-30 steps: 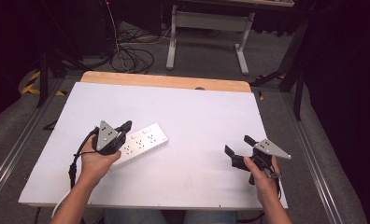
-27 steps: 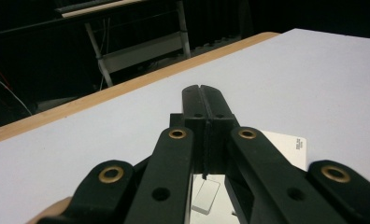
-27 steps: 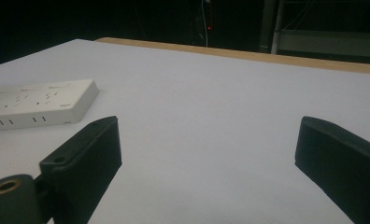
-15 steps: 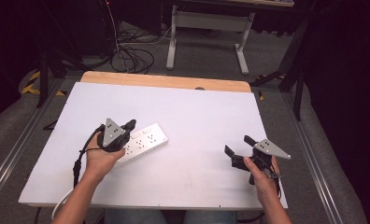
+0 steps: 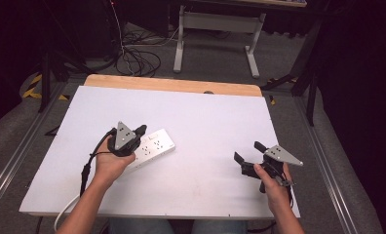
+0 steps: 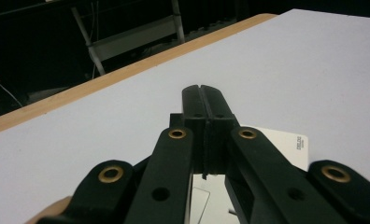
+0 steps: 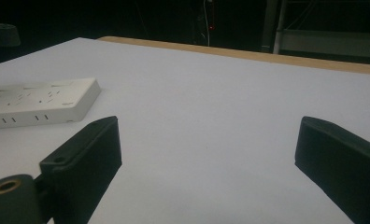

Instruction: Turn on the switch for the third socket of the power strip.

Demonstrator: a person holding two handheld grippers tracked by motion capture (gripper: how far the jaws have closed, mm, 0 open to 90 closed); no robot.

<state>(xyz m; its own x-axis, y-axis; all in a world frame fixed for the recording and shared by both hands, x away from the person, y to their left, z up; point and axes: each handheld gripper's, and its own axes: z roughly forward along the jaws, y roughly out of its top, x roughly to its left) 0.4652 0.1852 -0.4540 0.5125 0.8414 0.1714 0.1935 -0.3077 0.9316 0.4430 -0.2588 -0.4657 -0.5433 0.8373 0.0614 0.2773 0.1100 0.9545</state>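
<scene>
A white power strip [image 5: 156,146] lies flat on the left half of the white table top [image 5: 205,117]. My left gripper [image 5: 141,129] is held over the strip's left end, its jaws pressed together with nothing between them. In the left gripper view the shut gripper [image 6: 202,93] hangs above the strip's corner [image 6: 286,142]. My right gripper [image 5: 248,151] rests low near the table's front right, open and empty. The right gripper view has the open gripper [image 7: 206,149] facing bare table, with the strip [image 7: 38,107] far off to the left.
The table's far edge is a wooden band [image 5: 171,85]. A black cable [image 5: 86,170] trails from the left gripper, and a white cord [image 5: 64,217] hangs off the front edge. Behind the table are a metal stand [image 5: 215,29] and floor cables [image 5: 137,61].
My left gripper has drifted slightly right, further over the power strip. The right gripper and the strip have stayed put.
</scene>
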